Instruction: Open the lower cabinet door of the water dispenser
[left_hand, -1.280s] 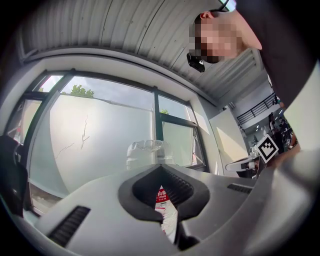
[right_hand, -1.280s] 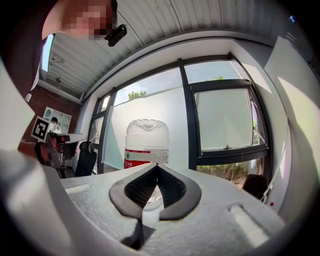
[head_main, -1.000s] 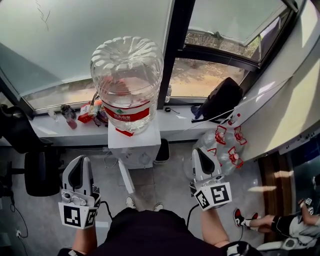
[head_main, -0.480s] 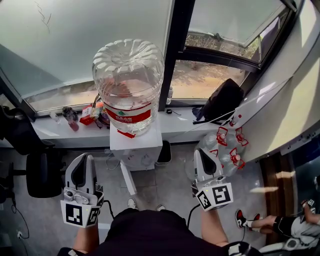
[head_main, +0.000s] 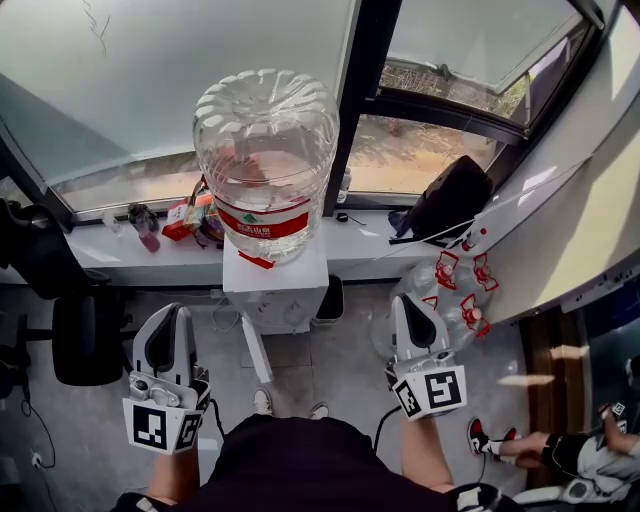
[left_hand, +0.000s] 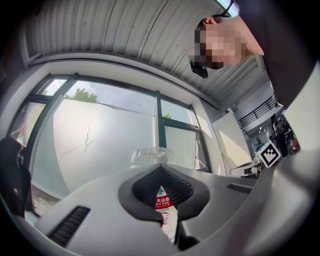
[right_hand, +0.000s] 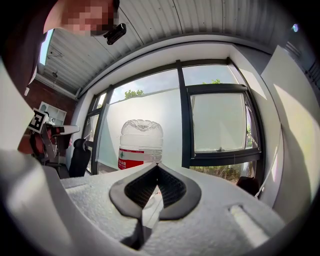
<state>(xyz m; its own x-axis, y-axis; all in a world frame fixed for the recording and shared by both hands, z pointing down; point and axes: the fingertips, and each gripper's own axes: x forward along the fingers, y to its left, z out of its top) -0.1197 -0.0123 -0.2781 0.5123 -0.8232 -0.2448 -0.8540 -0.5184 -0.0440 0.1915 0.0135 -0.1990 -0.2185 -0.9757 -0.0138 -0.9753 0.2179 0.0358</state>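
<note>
tall window panes (head_main: 180, 90) fill the far wall, with a white sill (head_main: 360, 255) running below them. against the sill, at twelve o'clock from the person, stands the white water dispenser (head_main: 275, 290), with a big clear bottle (head_main: 265, 150) bearing a red label upended on top. from its lower front a narrow white panel, seemingly the lower cabinet door (head_main: 255, 350), juts edge-on toward six o'clock, so it looks swung out rather than flush. the left claw (head_main: 168, 315) hangs at eight o'clock from the dispenser and the right claw (head_main: 410, 305) at four o'clock, both apart from it and touching nothing. each claw is pressed narrow, tips meeting, with nothing held; only the bottle shows beyond them. a black bag (head_main: 450, 200) sits on the sill at two o'clock. a cluster of empty bottles (head_main: 450, 290) with red handles lies on the grey floor (head_main: 340, 360) just past the right claw. a black chair (head_main: 75, 340) stands at nine o'clock.
</note>
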